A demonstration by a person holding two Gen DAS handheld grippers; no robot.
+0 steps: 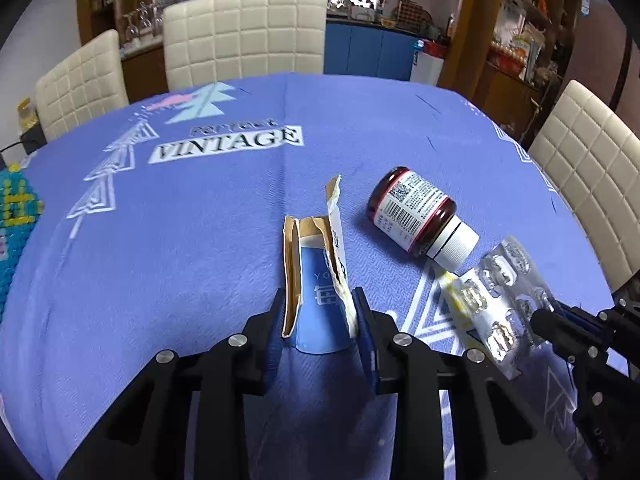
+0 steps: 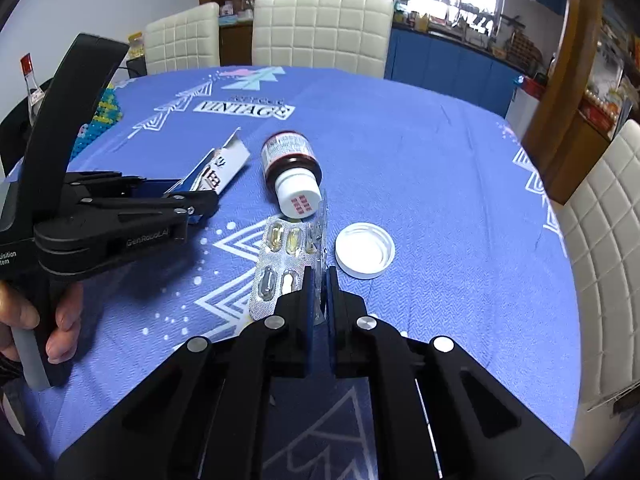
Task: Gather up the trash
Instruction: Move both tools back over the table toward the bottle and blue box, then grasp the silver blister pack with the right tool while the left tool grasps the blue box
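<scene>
Left gripper (image 1: 318, 312) clamped on the torn blue carton (image 1: 316, 280): both blue pads pressed to its sides near the lower end, carton's ripped brown-edged flaps sticking out past the fingertips, away from the camera. Right gripper (image 2: 319, 280) closed narrow on the blister pack (image 2: 286, 260): fingers pinch the pack's near right edge, which stands up between the pads; the rest of the pack, with yellow capsules, spreads left of the fingers over the blue tablecloth (image 2: 440, 184). Just beyond the pack's far end, a dark red pill bottle (image 2: 292, 168) lies on its side, white cap toward the gripper, touching or almost touching the pack. A loose white lid (image 2: 365, 250) sits open side up just right of the fingers, apart from them. A hand (image 2: 60, 320) holds the left gripper's handle. Cream chairs (image 2: 320, 28) behind the table.
</scene>
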